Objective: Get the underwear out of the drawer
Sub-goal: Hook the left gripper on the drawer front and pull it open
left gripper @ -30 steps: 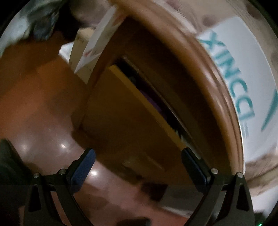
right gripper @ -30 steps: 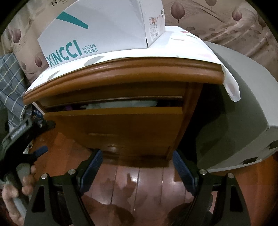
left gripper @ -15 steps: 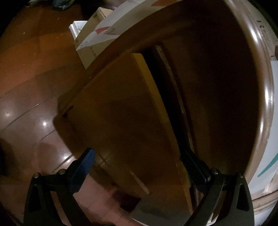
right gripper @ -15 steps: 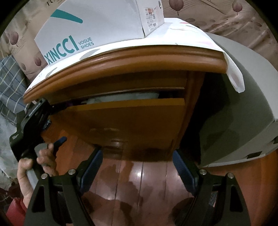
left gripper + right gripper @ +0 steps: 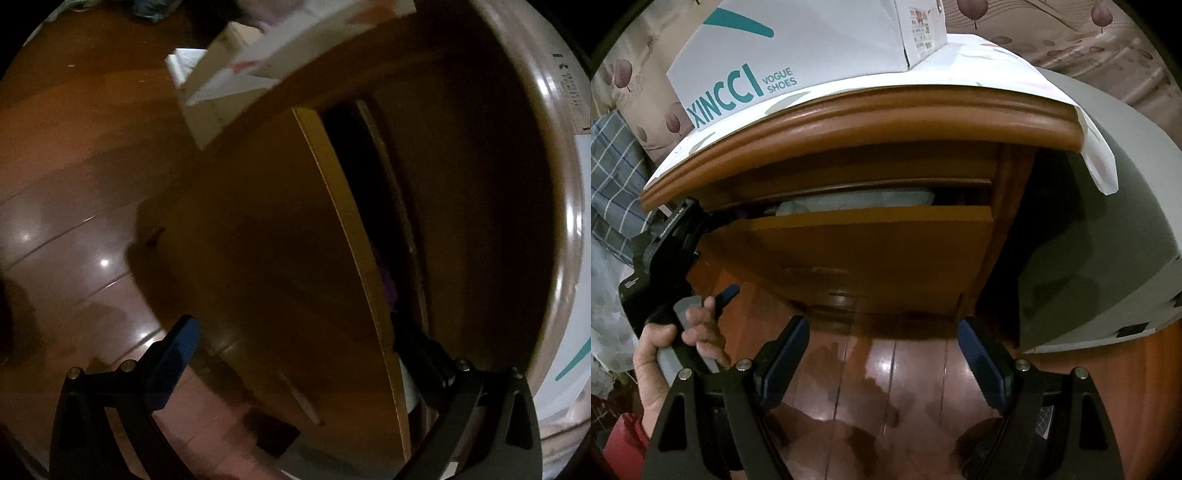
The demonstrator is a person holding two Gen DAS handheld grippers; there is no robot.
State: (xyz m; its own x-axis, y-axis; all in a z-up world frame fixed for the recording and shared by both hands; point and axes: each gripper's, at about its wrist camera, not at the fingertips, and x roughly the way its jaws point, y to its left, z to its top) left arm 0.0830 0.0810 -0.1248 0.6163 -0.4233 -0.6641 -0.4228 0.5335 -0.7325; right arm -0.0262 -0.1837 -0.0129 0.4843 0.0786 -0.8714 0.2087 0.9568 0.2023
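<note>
A wooden nightstand has its drawer (image 5: 864, 254) pulled out a little. Pale folded fabric (image 5: 857, 201) shows in the gap above the drawer front, and a bit of purple cloth (image 5: 389, 288) shows in the left wrist view. My left gripper (image 5: 295, 350) is open and straddles the drawer front's left top edge (image 5: 351, 221): one finger (image 5: 417, 350) is inside the gap, the other (image 5: 177, 354) is outside. In the right wrist view the left gripper (image 5: 665, 266) sits at the drawer's left corner. My right gripper (image 5: 882, 350) is open and empty, low in front of the drawer.
A white XINCCI shoe box (image 5: 798, 62) sits on a white cloth over the nightstand top (image 5: 871, 118). A grey bed frame (image 5: 1108, 240) stands on the right. Plaid fabric (image 5: 613, 166) hangs on the left. White boxes (image 5: 207, 92) stand beside the nightstand. The floor (image 5: 886, 387) is glossy wood.
My left gripper has swung in to the drawer's left corner and slid one finger into the gap. The drawer has come out slightly. My right gripper has edged closer.
</note>
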